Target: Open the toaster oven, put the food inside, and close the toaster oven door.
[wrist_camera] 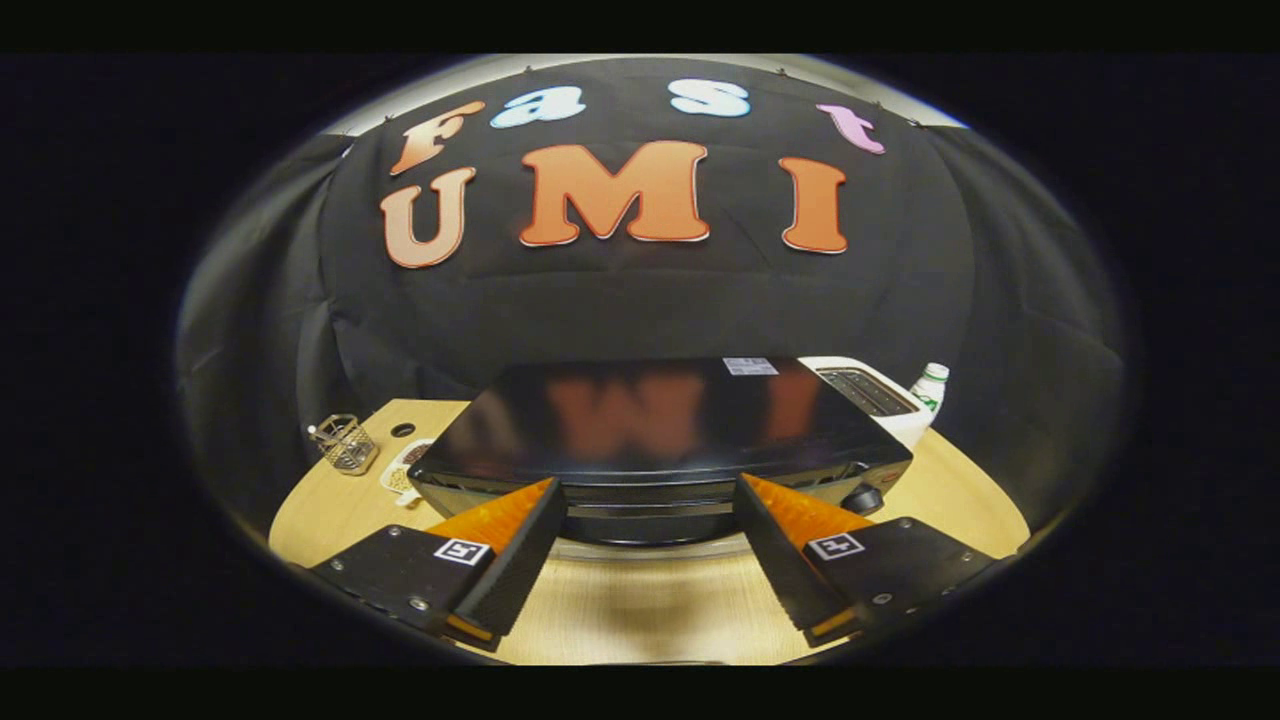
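A black toaster oven (pixel 650 420) stands on the wooden table (pixel 640 610), its glossy top toward me and its front face just ahead of my fingers. Its door looks closed, with a handle bar (pixel 650 509) across the front and a knob (pixel 862 499) at the right. My gripper (pixel 648 490) is open, fingers spread wide either side of the handle, touching nothing. A white plate with brownish food (pixel 402 470) lies on the table left of the oven, partly hidden by it.
A wire basket (pixel 345 443) stands at the table's far left, with a small dark hole (pixel 403 430) in the tabletop beside it. A white slot toaster (pixel 872 395) and a white bottle with a green label (pixel 929 387) sit behind the oven on the right.
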Demonstrator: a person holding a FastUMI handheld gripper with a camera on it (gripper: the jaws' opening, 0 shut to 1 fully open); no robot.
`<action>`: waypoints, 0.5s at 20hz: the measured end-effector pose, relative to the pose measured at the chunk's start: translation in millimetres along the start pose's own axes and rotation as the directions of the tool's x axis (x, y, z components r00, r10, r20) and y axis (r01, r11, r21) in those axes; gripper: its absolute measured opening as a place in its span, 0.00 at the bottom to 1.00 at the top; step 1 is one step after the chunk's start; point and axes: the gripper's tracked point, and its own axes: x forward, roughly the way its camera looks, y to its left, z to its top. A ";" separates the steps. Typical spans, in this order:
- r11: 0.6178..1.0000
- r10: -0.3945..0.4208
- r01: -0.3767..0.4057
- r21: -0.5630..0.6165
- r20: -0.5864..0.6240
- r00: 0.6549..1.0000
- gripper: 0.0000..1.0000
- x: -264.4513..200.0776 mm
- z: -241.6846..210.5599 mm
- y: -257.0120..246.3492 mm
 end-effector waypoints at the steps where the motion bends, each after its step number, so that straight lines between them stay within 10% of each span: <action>1: 1.000 0.000 0.000 -0.001 -0.011 1.000 1.00 -5.4 -3.7 -0.4; 10: 1.000 0.004 -0.003 0.005 -0.069 0.998 0.99 -49.4 -48.2 -2.4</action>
